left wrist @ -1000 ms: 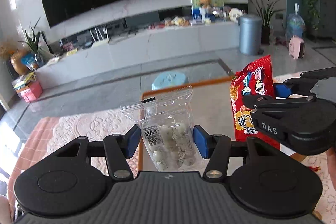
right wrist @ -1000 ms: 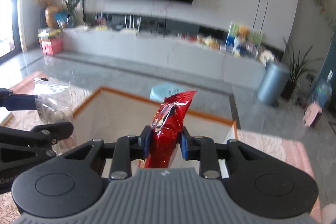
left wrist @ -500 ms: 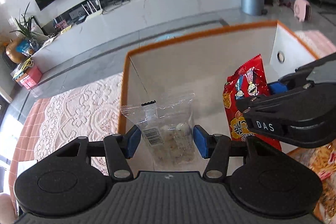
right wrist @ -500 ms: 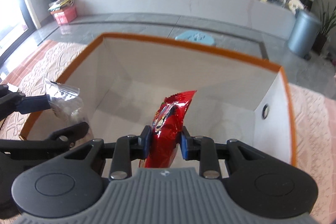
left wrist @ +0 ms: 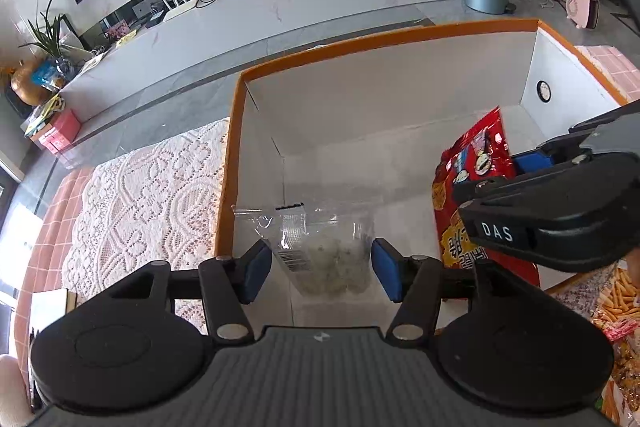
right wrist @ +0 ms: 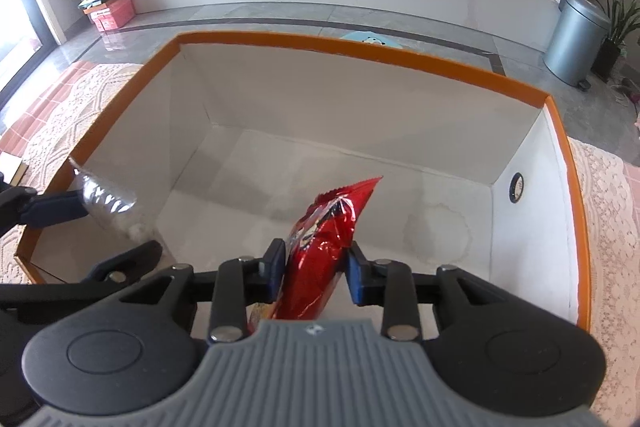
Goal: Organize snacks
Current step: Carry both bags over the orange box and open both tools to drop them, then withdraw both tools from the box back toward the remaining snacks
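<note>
Both grippers over the orange-rimmed box (right wrist: 360,55), fingers just opening to drop: left gripper (left wrist: 316,269) released around clear bag (left wrist: 328,259), right gripper (right wrist: 314,273) loosening on red packet (right wrist: 320,267) at three o'clock.

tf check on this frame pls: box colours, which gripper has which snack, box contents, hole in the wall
1. The box has an orange rim and a white inside. True.
2. The clear bag is between the right gripper's pads. False: it is between the pads of the left gripper, whose jaws have just been opening; both pads now stand clear of the bag.
3. The red packet is between the pads of the right gripper, over the box's inside. True; its jaws have also just been opening.
4. Snacks already cover the box floor. False: the visible floor is bare.
5. The box's right wall has a round hole. True.
</note>
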A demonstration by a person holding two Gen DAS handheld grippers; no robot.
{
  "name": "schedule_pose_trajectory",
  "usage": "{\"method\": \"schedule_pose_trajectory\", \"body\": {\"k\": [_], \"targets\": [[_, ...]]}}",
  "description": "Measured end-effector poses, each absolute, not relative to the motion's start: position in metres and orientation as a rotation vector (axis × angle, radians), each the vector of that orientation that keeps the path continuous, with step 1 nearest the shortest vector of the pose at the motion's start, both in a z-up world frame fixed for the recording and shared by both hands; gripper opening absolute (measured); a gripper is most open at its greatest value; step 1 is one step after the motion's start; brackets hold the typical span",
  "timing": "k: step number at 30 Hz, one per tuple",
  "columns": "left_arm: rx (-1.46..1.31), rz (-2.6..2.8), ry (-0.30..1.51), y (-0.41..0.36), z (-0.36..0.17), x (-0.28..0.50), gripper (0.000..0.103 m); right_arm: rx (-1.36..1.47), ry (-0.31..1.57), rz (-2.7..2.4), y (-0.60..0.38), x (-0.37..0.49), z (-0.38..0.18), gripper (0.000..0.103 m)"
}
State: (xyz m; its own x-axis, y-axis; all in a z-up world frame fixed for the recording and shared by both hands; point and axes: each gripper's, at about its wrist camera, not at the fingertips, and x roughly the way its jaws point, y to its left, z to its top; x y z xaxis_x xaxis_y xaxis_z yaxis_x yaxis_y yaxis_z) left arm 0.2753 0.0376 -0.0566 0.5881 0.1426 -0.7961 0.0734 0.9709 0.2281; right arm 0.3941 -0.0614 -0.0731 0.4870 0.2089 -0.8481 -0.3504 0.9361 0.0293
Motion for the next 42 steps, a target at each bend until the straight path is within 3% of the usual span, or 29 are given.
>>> {"method": "schedule_pose_trajectory", "body": {"k": [3,10,13,23,35,42], "targets": [[0.251,0.049,0.923,0.039,-0.055,0.273,0.071,-0.184,0.998,0.325,-0.058,0.393,-0.073,0.033],[0.329,0.062,0.851,0.028,-0.044,0.258,0.080,-0.291,0.955,0.275,-0.048,0.386,-0.064,0.054],[0.343,0.074,0.830,0.025,-0.038,0.251,0.081,-0.327,0.933,0.239,-0.048,0.380,-0.057,0.064],[0.292,0.090,0.734,0.030,-0.003,0.209,0.081,-0.297,0.833,0.167,-0.069,0.350,-0.009,0.082],[0.198,-0.039,0.614,0.023,0.040,0.124,0.081,-0.166,0.670,0.234,-0.113,0.239,0.052,0.083],[0.125,-0.097,0.592,0.020,0.042,0.082,0.081,-0.106,0.638,0.258,-0.136,0.166,0.060,0.083]]}}
